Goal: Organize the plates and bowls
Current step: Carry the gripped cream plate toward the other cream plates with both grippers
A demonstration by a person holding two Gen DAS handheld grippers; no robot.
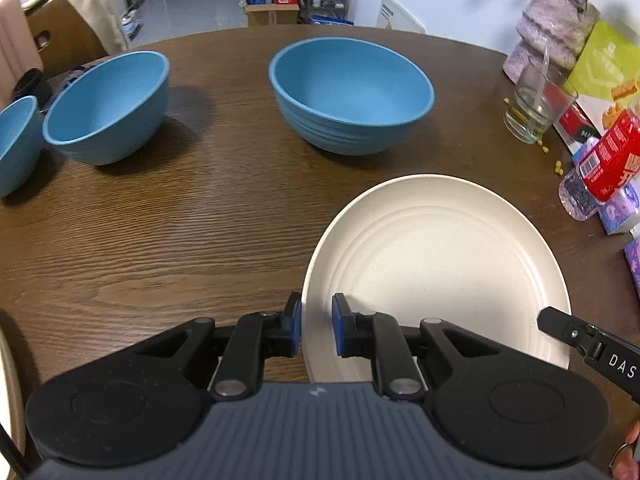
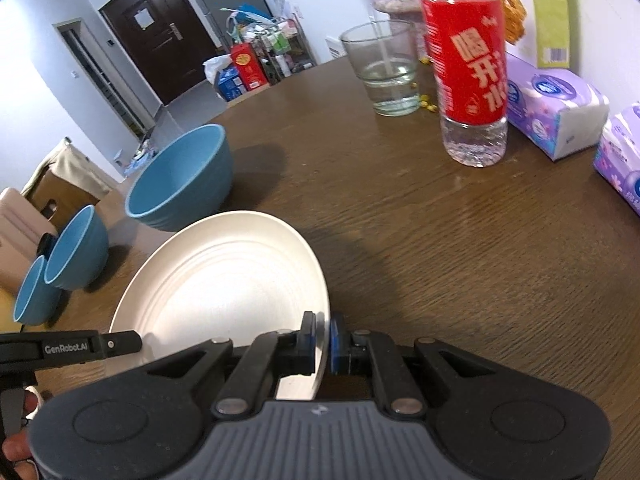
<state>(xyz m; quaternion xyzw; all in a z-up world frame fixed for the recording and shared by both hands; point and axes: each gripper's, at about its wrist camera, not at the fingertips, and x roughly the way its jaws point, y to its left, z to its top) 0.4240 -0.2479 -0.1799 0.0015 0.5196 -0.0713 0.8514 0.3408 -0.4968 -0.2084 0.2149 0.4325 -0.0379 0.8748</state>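
A cream ridged plate hangs just above the brown wooden table, held from both sides. My left gripper is shut on its left rim, with the blue pads on either side of the edge. My right gripper is shut on the plate's right rim. One finger of the right gripper shows at the plate's far side in the left wrist view. Three blue bowls stand apart on the table: a large one, a second, and a third at the left edge.
Along the table's right side stand a drinking glass, a red-labelled water bottle, purple tissue packs, a green box and a vase. Small yellow crumbs lie near the glass. A chair stands beyond the table's far left.
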